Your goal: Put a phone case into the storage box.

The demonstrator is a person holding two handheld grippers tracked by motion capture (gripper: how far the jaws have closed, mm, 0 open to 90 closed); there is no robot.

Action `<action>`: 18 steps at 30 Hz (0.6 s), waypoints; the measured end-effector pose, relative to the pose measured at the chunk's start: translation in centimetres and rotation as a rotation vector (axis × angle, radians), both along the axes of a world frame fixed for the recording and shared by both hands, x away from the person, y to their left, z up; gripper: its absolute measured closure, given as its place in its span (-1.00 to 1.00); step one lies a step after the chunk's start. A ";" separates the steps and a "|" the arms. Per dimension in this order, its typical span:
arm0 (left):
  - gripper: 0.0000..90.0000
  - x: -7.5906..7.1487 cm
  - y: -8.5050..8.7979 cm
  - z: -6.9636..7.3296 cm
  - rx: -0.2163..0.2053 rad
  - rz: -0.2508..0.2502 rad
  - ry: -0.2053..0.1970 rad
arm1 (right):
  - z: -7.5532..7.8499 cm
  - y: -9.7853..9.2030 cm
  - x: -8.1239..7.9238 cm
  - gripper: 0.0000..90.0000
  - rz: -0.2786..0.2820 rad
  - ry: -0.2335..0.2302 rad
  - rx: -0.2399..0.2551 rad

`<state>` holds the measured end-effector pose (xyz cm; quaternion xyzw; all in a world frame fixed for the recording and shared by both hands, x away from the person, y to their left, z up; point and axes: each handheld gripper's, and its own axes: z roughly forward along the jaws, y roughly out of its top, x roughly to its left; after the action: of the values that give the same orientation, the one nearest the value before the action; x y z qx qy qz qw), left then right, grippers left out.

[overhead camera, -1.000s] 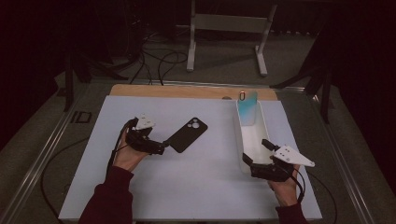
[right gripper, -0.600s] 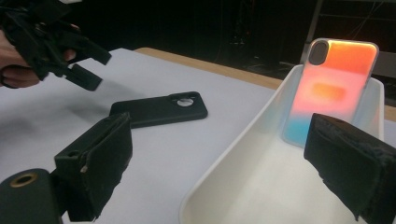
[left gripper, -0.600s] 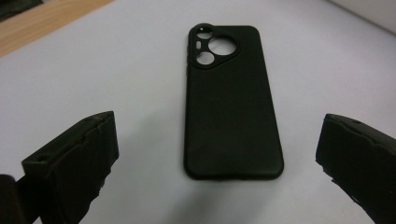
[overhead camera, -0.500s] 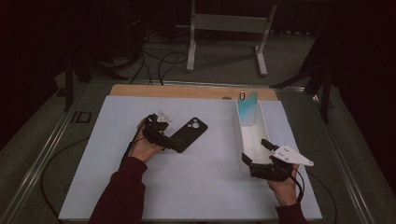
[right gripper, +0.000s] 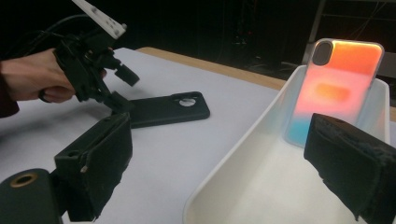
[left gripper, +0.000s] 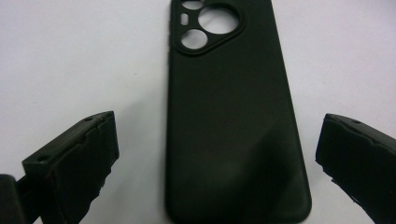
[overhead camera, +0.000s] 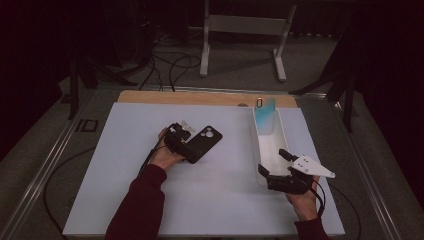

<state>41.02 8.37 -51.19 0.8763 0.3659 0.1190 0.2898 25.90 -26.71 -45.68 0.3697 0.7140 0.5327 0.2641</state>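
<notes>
A white tray (overhead camera: pixel 264 150) lies on the right half of the white table (overhead camera: pixel 125 190), its long side running away from the person. A pastel phone case (overhead camera: pixel 264 115) leans upright against the tray's far wall, its camera hole at the top. The right gripper (overhead camera: pixel 274 169) sits at the tray's near end with its jaws spread wide, one on either side of that end, gripping nothing. Beyond the table edge, cables and a metal stand (overhead camera: pixel 240 30) lie on the dark floor.

The black phone case (overhead camera: pixel 204 143) lies flat on the table left of centre, well apart from the tray, with bare table between them. Its long axis runs diagonally, the camera cut-outs at the far-right end. The left gripper (left gripper: pixel 219 154) is at its near-left end, jaws wide open and straddling the case's two long sides, not pressing on them.
</notes>
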 end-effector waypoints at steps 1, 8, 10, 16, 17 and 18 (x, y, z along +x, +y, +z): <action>-1.00 0.1 -0.2 -0.2 -0.004 0.001 0.012 | 0.0 0.0 0.0 -0.83 -0.002 0.001 0.000; -0.94 0.5 -1.3 -1.1 0.019 -0.009 0.042 | 0.1 -0.2 0.0 -0.83 -0.006 0.000 0.003; -0.91 0.7 -1.4 -1.4 0.019 -0.001 0.050 | 0.1 -0.2 0.0 -0.83 -0.009 -0.003 0.006; -0.88 0.8 -1.4 -1.6 0.019 0.004 0.057 | 0.1 -0.2 0.0 -0.83 -0.010 -0.003 0.008; -0.87 0.7 -1.4 -1.6 0.023 0.000 0.055 | 0.1 -0.2 0.0 -0.83 -0.008 -0.002 0.007; -0.86 0.7 -1.4 -1.6 0.025 -0.001 0.054 | 0.1 -0.1 0.0 -0.83 -0.008 -0.002 0.005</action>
<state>41.75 6.97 -52.82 0.8830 0.3718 0.0996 0.2687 25.88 -26.84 -45.62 0.3726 0.7112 0.5336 0.2658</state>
